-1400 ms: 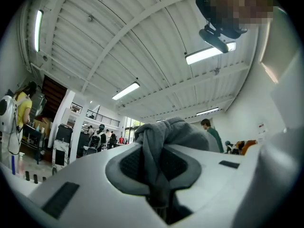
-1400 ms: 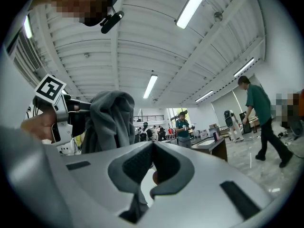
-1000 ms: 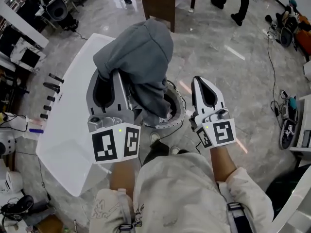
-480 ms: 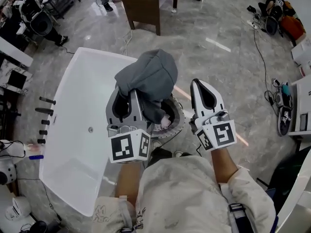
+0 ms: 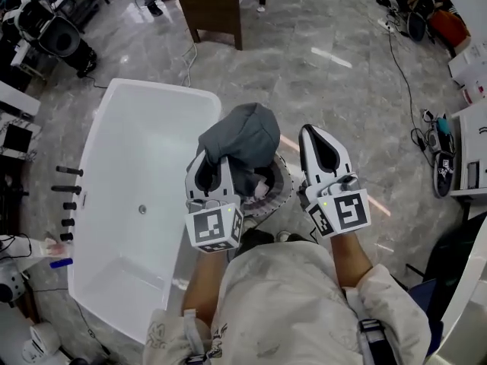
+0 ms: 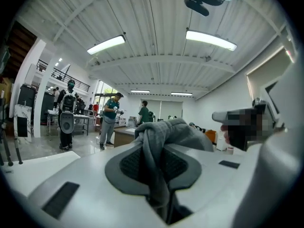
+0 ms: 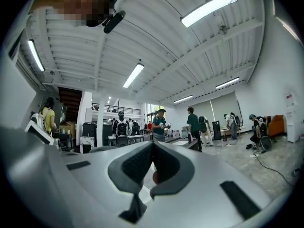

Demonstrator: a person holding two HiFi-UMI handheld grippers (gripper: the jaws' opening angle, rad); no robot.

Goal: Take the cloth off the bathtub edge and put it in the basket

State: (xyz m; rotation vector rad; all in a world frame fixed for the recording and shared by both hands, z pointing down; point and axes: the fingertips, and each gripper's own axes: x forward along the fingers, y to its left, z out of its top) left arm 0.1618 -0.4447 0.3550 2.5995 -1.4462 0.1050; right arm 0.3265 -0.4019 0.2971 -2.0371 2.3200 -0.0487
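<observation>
Now that the left claw (image 5: 213,162), pinching the grey cloth (image 5: 242,134), has sunk to just above the basket (image 5: 283,185), the cloth drapes over the basket's mouth, release due next; right claw (image 5: 314,131) pressed together, empty, beside the basket.

Cloth (image 5: 242,139): soft matt grey fabric, creased. Bathtub (image 5: 137,204): smooth glossy white. Floor (image 5: 327,82): polished grey stone look, reflective. Left gripper (image 5: 214,162), right gripper (image 5: 319,139): smooth white plastic, black textured pads (image 6: 129,167).
</observation>
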